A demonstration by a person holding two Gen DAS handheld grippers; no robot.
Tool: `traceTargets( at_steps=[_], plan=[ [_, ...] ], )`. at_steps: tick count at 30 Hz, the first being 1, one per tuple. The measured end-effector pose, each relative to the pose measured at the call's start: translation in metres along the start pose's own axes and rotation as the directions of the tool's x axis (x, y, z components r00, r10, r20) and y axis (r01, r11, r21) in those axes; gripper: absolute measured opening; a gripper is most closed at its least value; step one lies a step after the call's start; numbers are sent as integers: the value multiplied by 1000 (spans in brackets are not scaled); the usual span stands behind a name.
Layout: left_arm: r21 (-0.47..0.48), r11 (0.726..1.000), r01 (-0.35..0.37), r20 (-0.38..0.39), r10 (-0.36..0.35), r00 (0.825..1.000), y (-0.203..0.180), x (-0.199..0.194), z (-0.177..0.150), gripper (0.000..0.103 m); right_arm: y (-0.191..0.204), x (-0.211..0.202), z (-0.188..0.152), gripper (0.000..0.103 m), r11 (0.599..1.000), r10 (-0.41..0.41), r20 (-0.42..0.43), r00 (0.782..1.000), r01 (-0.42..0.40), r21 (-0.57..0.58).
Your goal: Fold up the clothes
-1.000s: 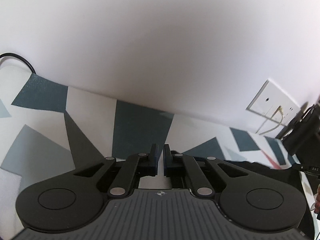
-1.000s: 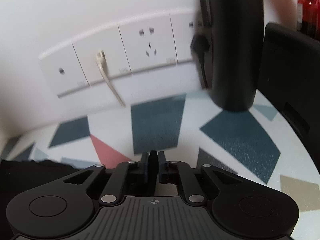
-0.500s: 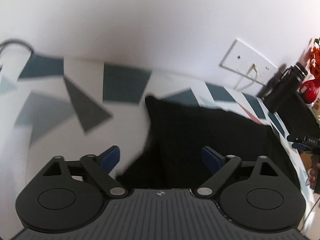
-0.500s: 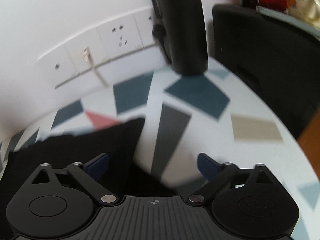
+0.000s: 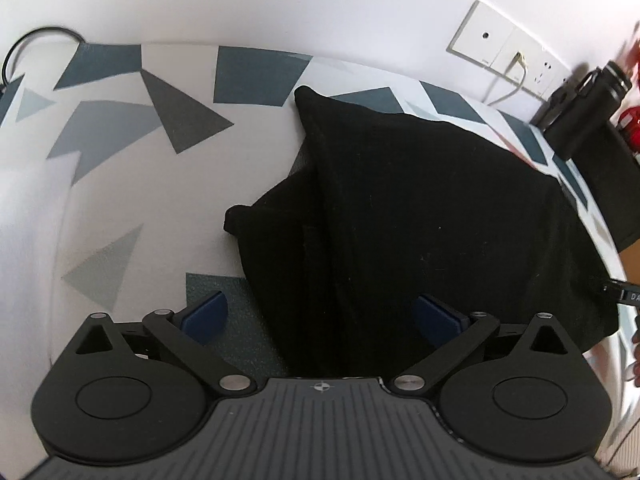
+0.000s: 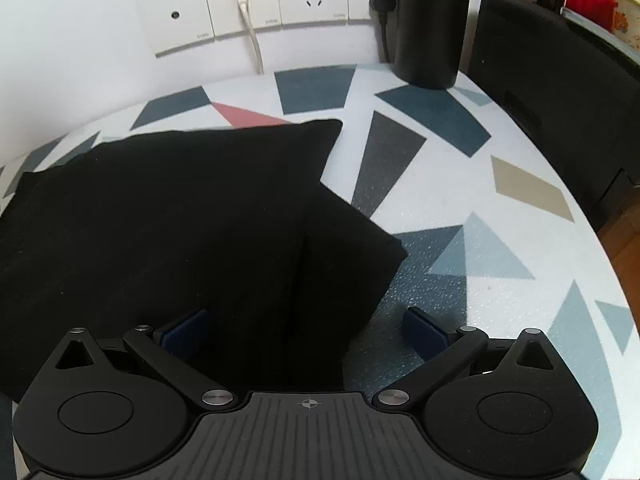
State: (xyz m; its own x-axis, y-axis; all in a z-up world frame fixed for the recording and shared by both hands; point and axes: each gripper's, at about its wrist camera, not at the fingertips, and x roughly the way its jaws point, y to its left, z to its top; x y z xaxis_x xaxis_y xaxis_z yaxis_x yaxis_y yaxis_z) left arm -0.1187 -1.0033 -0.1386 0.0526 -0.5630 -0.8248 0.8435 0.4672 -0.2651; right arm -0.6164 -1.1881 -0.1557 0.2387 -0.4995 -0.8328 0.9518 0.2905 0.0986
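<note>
A black garment [image 5: 420, 216] lies folded on the patterned table, its far edge near the wall. In the left wrist view my left gripper [image 5: 320, 316] hangs open above the garment's near left part, with nothing between its blue pads [image 5: 206, 314]. The right wrist view shows the same black garment [image 6: 180, 220], with a folded flap ending in a corner at the right. My right gripper [image 6: 306, 334] is open over that flap's near edge, its blue pads [image 6: 424, 330] wide apart and holding nothing.
The table [image 6: 460, 184] has a white top with blue, grey and red shapes. Wall sockets [image 6: 248, 8] with a white cable sit behind it. A black bottle [image 6: 432, 20] and a black chair back [image 6: 560, 80] stand at the right. A black cable [image 5: 24, 46] loops at far left.
Both grippers went from shut at the garment's far edge to open, letting the cloth go. They have drawn back and up, so the folded garment now lies in full view.
</note>
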Motion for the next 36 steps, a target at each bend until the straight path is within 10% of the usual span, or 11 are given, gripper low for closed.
traceTargets(
  at_steps=[10, 36],
  plan=[
    [114, 979, -169, -29, 173, 985, -32, 14, 0, 103, 8, 4, 1, 102, 1000, -7, 38, 999, 8, -16],
    [56, 975, -216, 56, 213, 976, -35, 14, -11, 103, 11, 6, -2, 102, 999, -8, 84, 996, 11, -33]
  ],
)
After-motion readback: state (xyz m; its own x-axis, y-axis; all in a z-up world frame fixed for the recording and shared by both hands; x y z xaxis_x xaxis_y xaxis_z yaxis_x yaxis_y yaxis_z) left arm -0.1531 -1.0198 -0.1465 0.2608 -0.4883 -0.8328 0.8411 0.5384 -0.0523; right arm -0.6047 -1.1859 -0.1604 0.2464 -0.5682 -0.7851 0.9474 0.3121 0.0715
